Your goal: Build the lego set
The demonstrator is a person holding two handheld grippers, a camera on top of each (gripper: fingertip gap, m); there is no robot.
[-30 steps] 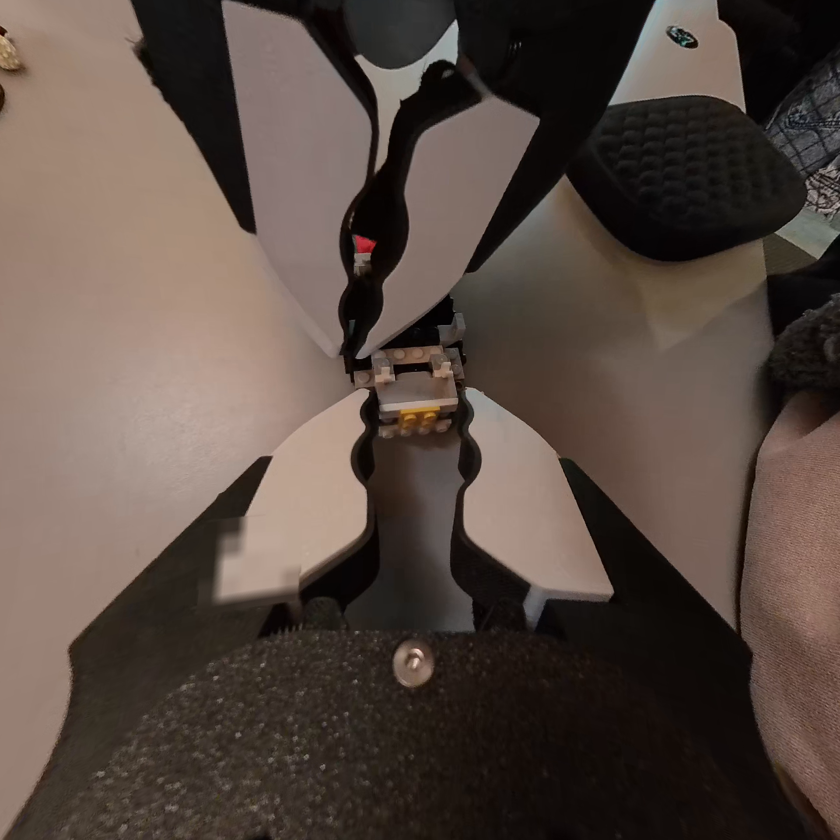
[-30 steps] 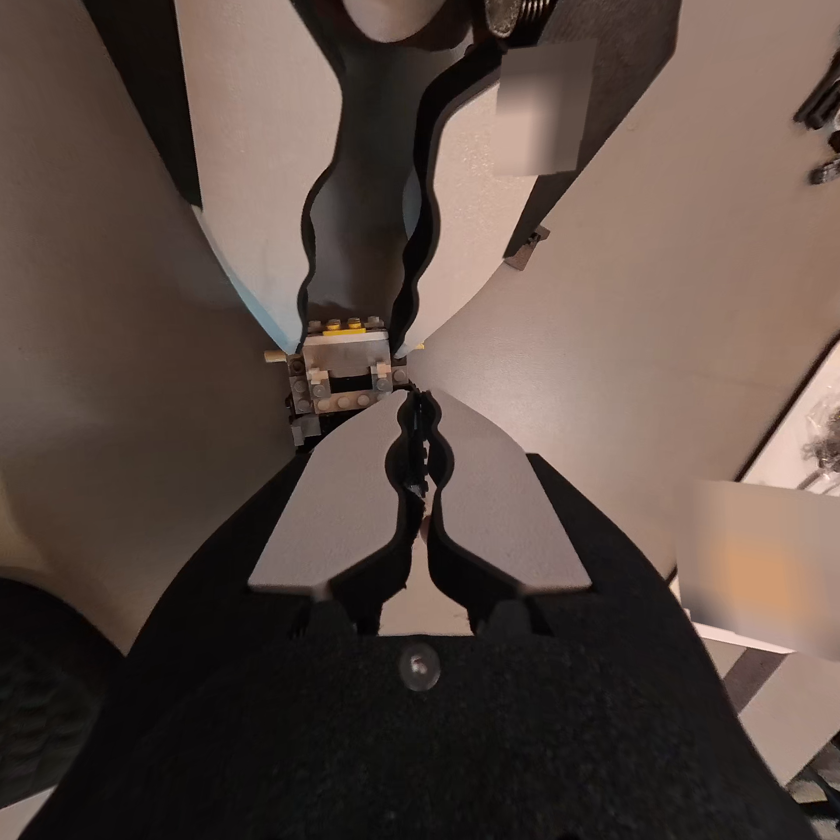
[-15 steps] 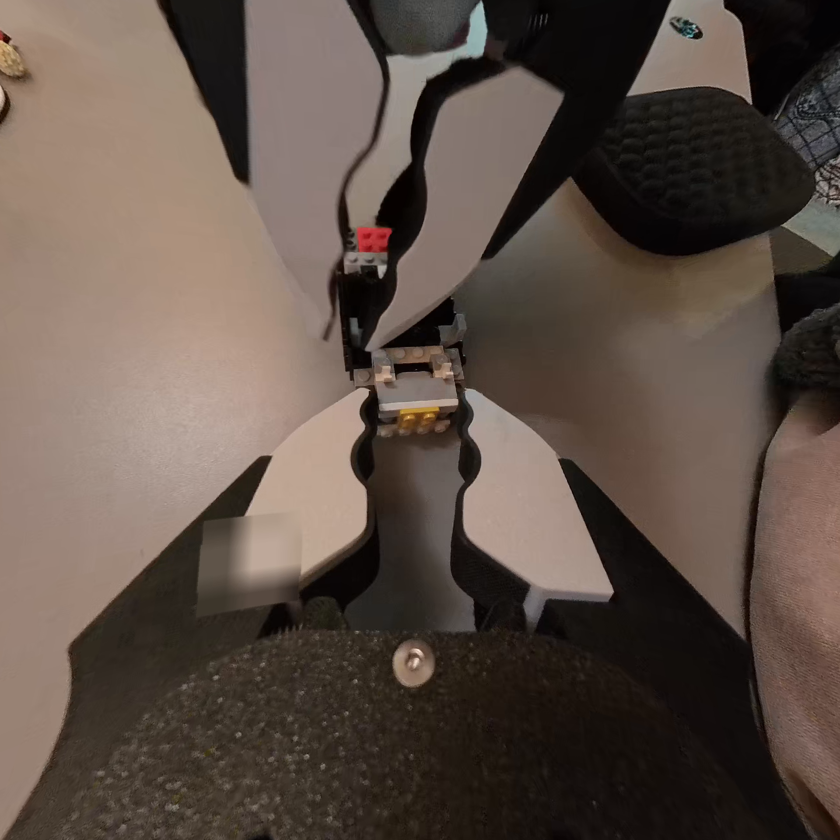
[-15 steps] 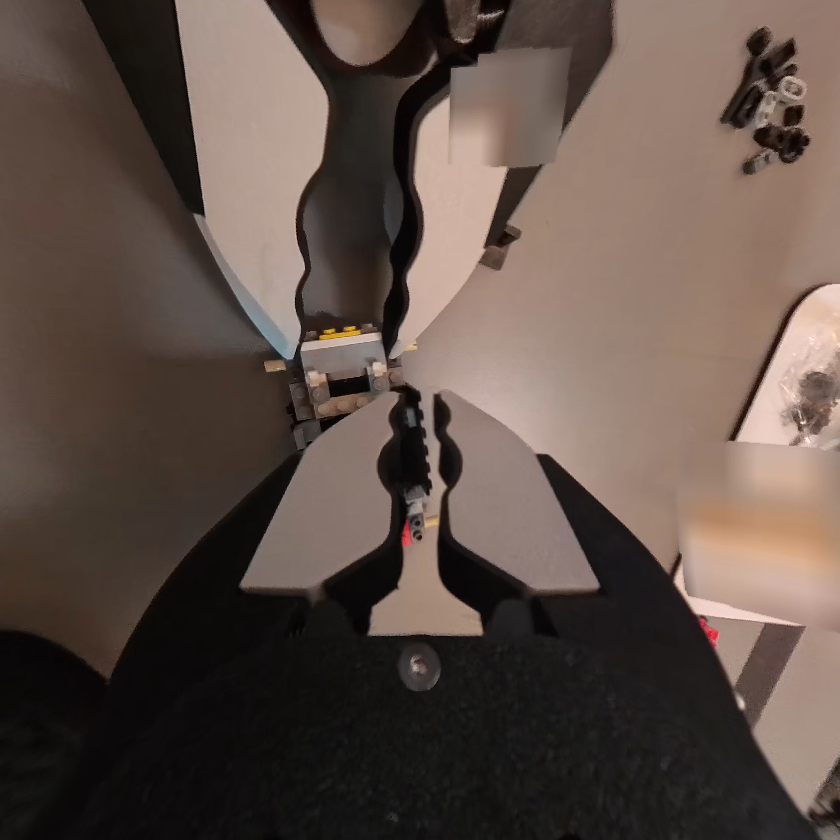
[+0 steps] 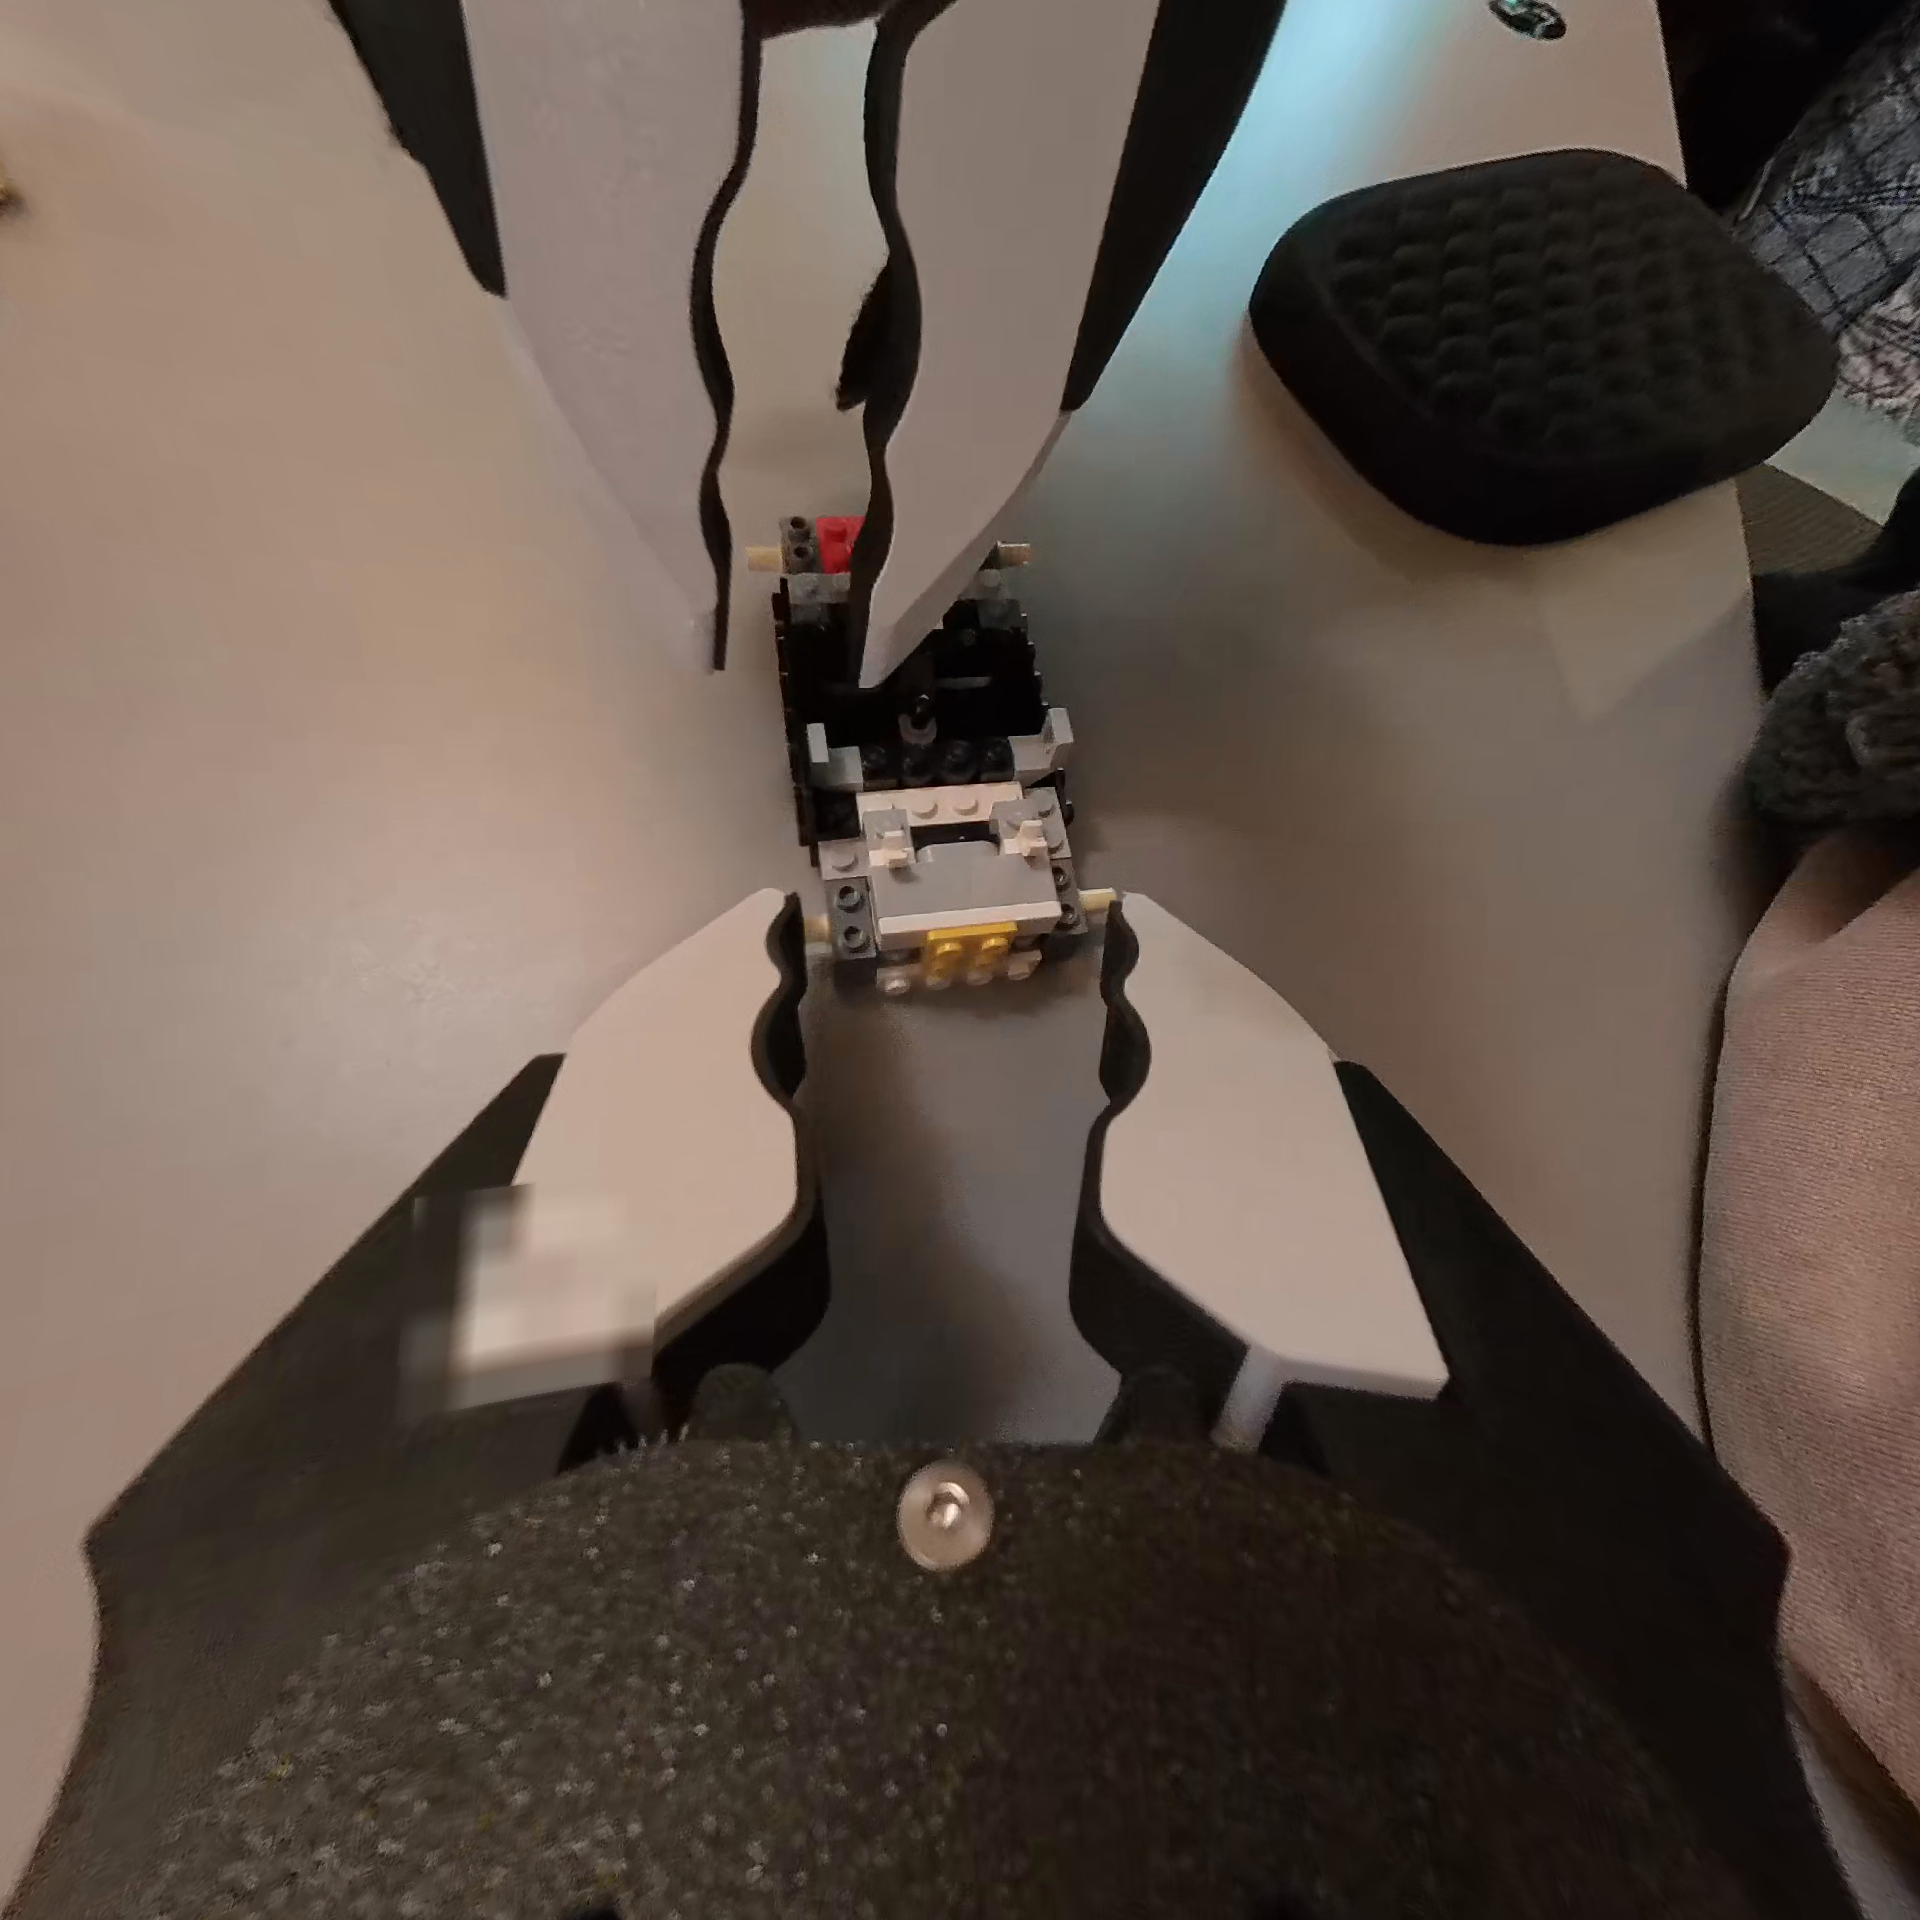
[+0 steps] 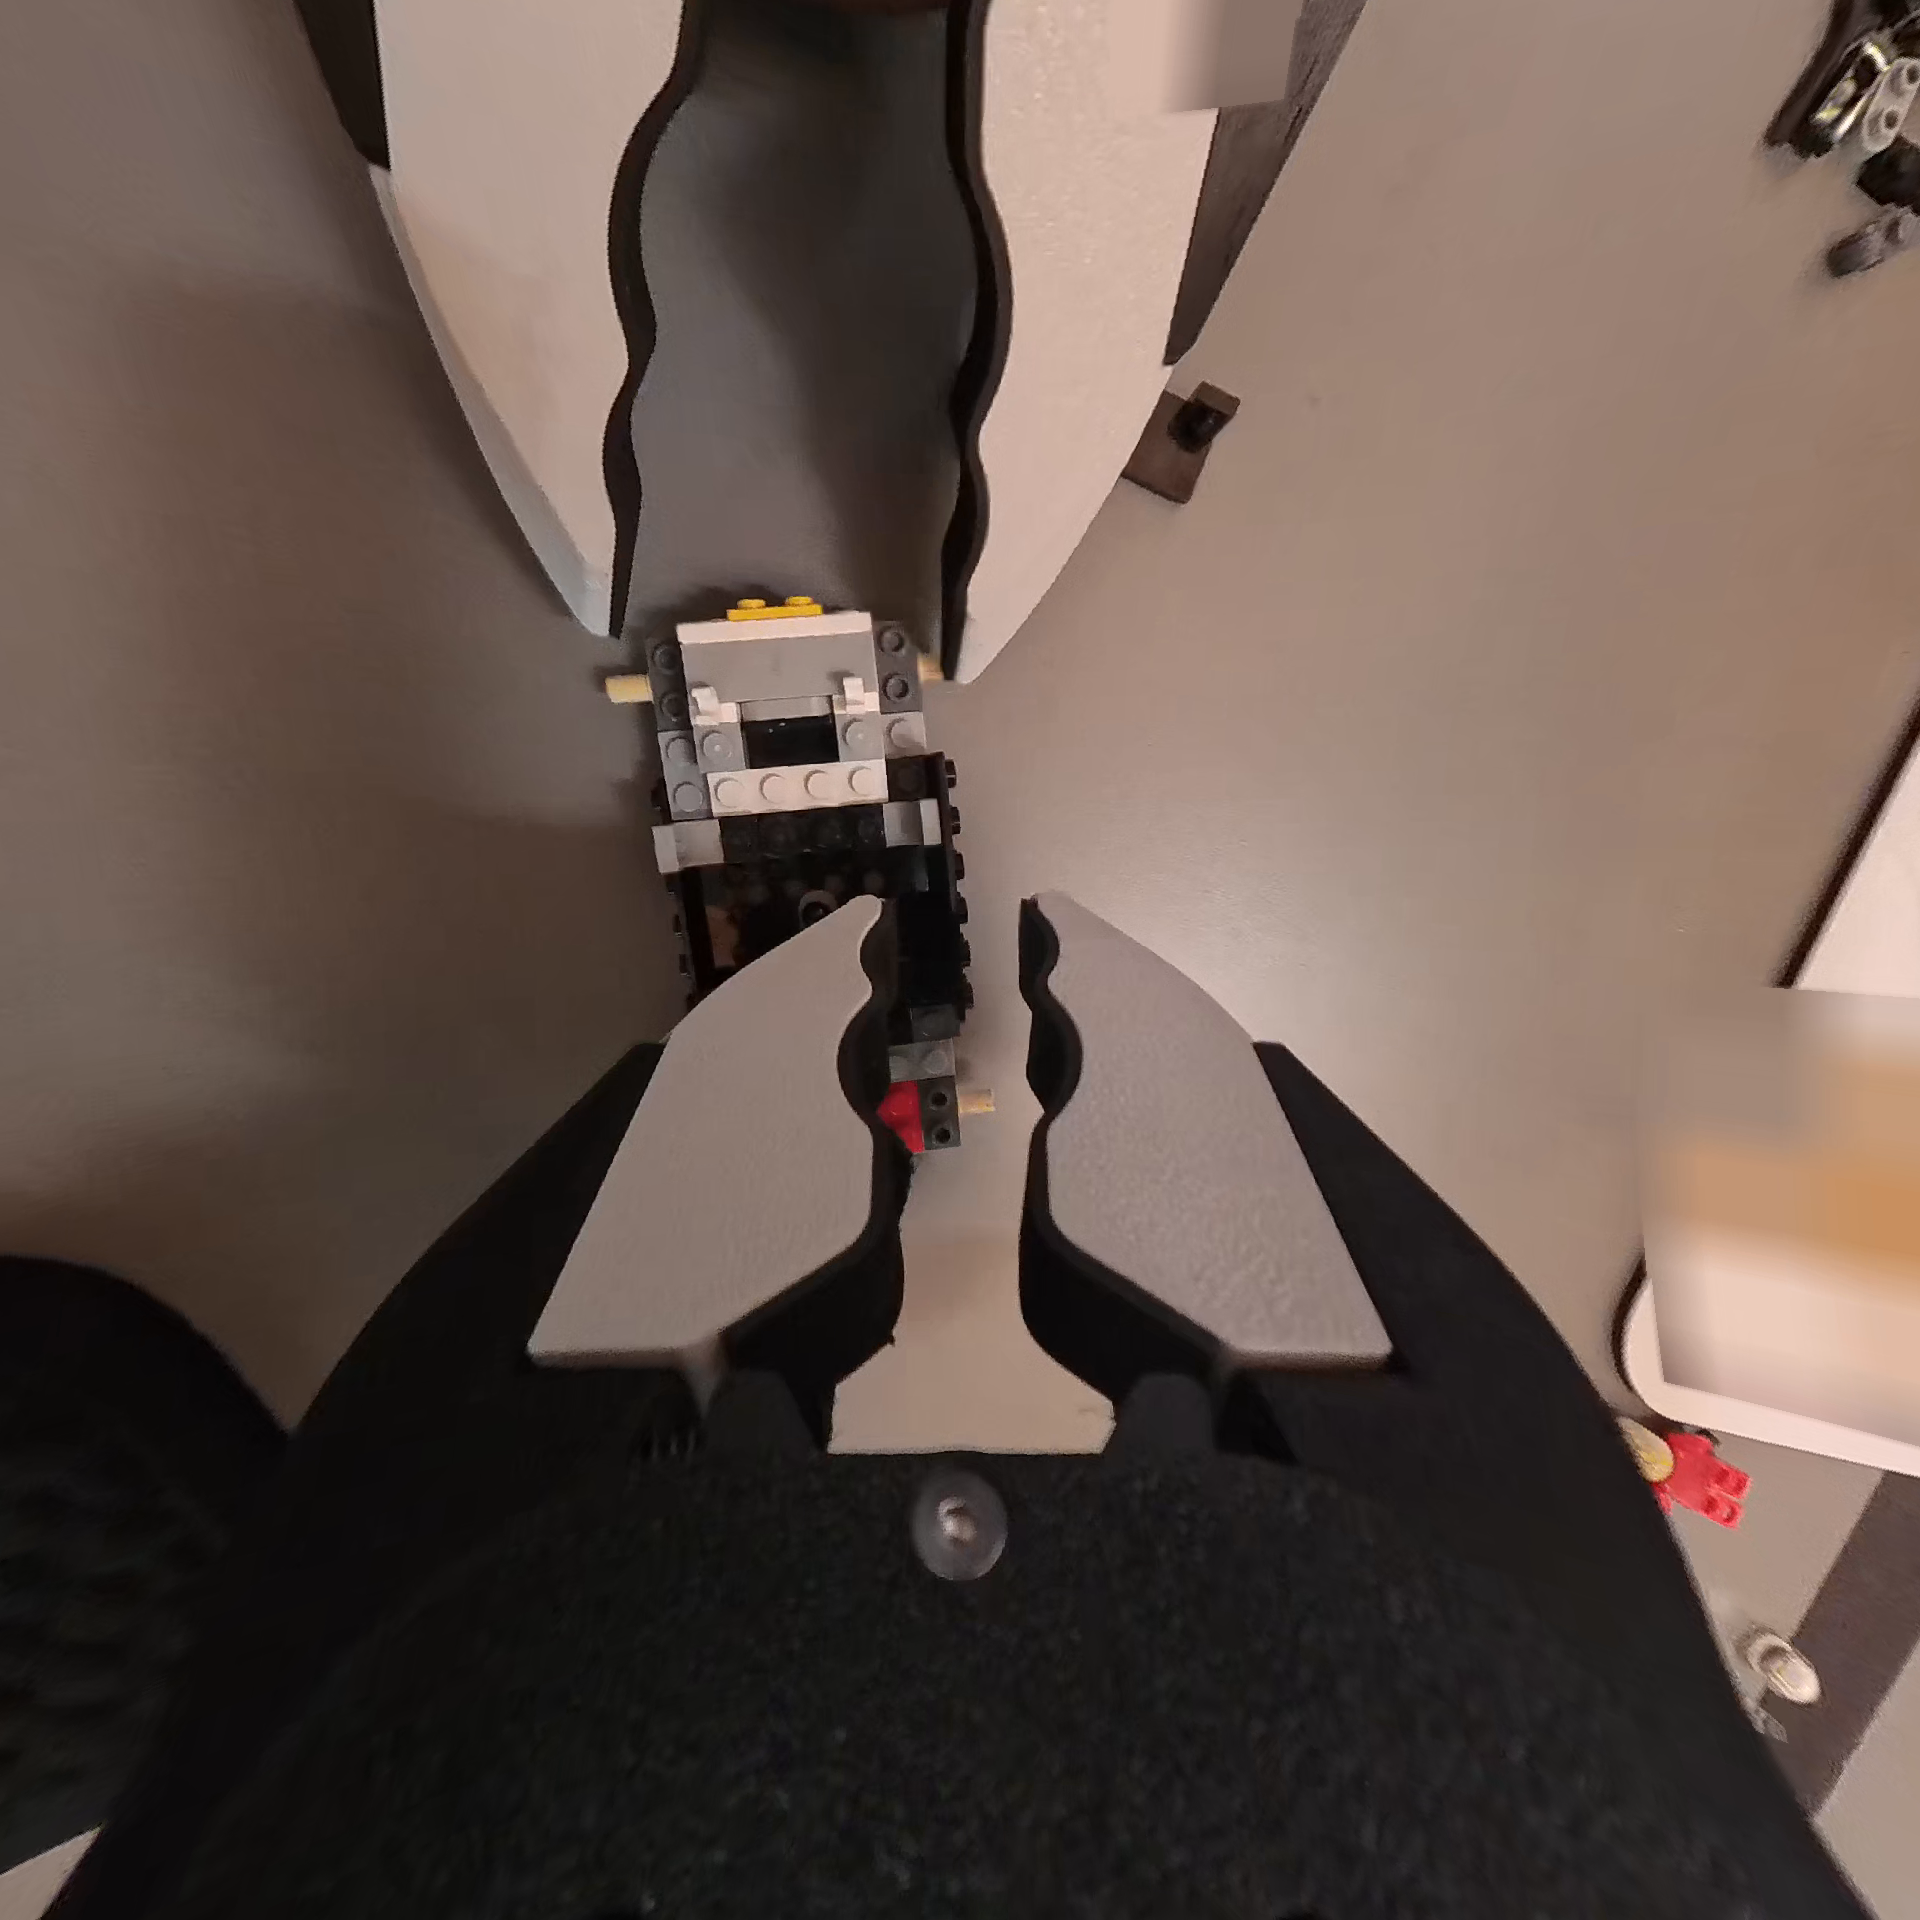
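Note:
A small lego car (image 5: 940, 831), grey and white in front with a yellow plate and black behind with a red piece at the rear, stands on the pale table (image 5: 260, 727). My left gripper (image 5: 951, 920) is open, its fingertips on either side of the car's front end. My right gripper (image 6: 951, 914) is open over the car's black rear part (image 6: 930, 977), one finger above the body and the other beside it. The car (image 6: 790, 748) also shows in the right wrist view, with the left gripper (image 6: 779, 634) facing me beyond it. The right gripper (image 5: 795, 665) shows in the left wrist view.
A black textured pad (image 5: 1538, 343) lies at the back right of the left wrist view, with a person's clothing (image 5: 1849, 1299) at the right edge. In the right wrist view there are loose black pieces (image 6: 1860, 94), a small dark piece (image 6: 1190, 436), a white tray (image 6: 1766, 1403) and a red piece (image 6: 1704, 1481). Between my right fingertips and the red piece (image 6: 1704, 1481) there is roughly 25 cm.
Both grippers have opened. The right one was shut on a thin black piece and has let go of it at the car's rear. The left one has let go of the car's front.

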